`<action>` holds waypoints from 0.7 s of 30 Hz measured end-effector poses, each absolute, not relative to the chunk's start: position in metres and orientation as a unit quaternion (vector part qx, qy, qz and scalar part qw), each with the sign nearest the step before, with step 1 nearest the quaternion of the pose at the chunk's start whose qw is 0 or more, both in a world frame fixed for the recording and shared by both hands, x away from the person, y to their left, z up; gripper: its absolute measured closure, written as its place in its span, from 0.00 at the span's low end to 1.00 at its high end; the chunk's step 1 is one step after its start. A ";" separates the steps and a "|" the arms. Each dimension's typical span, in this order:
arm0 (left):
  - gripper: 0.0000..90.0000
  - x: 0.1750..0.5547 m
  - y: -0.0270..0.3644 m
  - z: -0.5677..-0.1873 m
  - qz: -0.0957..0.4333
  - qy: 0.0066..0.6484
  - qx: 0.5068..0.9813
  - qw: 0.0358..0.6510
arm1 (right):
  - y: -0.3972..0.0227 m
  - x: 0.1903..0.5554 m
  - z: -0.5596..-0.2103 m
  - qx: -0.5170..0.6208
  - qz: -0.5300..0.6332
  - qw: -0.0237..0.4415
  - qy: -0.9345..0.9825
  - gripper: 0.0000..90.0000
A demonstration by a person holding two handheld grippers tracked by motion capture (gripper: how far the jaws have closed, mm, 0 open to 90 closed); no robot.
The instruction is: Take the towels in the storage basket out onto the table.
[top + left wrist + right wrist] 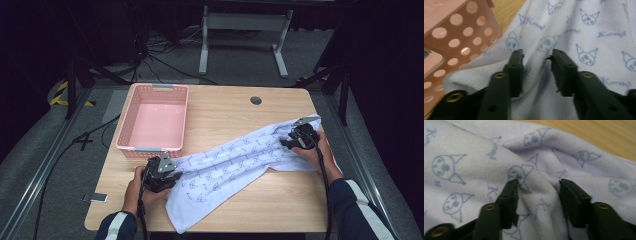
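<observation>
Here, at the lower left of the high view, my left tool (172, 176) stands part open astride a towel (235, 160) fold, beside the pink basket (152, 148). The towel lies diagonally across the surface (225, 105). At right, my right tool (286, 142) gapes over another fold, unpinched.

I seem to be working in a recording lab: past my claws, beyond the wooden table (225, 112), loose cables (155, 55) trail over grey carpet (240, 65), black curtains close the room, and metal floor rails (45, 160) flank me.
</observation>
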State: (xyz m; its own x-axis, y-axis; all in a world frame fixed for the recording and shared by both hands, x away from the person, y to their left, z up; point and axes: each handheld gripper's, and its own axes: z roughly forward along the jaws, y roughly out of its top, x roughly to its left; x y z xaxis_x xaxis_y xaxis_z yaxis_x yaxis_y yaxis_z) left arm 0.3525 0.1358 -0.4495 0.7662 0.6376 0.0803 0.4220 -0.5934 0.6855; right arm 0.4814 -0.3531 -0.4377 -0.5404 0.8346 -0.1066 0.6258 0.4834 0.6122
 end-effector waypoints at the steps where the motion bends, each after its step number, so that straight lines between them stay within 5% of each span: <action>1: 0.51 0.353 0.134 -0.451 0.151 0.302 0.877 0.341 | -0.354 0.482 -0.437 0.443 0.261 0.200 0.834 0.39; 4: 0.41 0.353 0.130 -0.455 0.150 0.304 0.883 0.324 | -0.355 0.483 -0.434 0.448 0.261 0.203 0.830 0.31; 11: 0.38 0.353 0.131 -0.465 0.123 0.317 0.884 0.321 | -0.370 0.471 -0.417 0.449 0.278 0.232 0.817 0.20; 17: 0.38 0.353 0.132 -0.466 0.113 0.323 0.882 0.325 | -0.373 0.486 -0.439 0.475 0.224 0.207 0.825 0.17; 19: 0.39 0.353 0.133 -0.465 0.110 0.326 0.881 0.325 | -0.377 0.491 -0.444 0.488 0.225 0.187 0.822 0.10; 21: 0.53 0.354 0.134 -0.464 0.111 0.324 0.880 0.330 | -0.383 0.496 -0.446 0.497 0.237 0.159 0.820 0.13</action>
State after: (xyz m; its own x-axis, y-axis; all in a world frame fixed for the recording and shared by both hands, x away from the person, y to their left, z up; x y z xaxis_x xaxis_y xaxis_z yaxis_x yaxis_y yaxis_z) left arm 0.3537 0.1341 -0.4644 0.7655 0.6432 -0.0185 0.4967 -0.5725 0.6523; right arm 0.4964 -0.3833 -0.4461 -0.4557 0.8898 -0.0260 0.7388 0.3944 0.5464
